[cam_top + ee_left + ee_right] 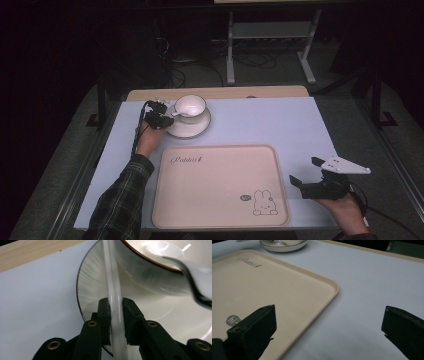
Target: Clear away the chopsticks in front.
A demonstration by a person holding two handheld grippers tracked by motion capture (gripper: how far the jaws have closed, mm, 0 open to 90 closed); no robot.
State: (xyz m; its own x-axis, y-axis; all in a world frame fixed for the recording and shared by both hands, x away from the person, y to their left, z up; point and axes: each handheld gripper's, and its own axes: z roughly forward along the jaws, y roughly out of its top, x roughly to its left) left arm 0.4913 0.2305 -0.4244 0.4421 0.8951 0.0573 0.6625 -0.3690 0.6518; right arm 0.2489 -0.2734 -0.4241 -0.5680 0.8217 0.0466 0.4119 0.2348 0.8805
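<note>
L tongs (pixel 116 312) pinch saucer (pixel 95 290) rim; R tongs (pixel 308 172) agape.

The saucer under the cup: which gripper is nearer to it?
Left. The left gripper has its jaws closed on the saucer rim, below the cup. The right gripper hangs open far off, beside the tray at its right edge.
</note>
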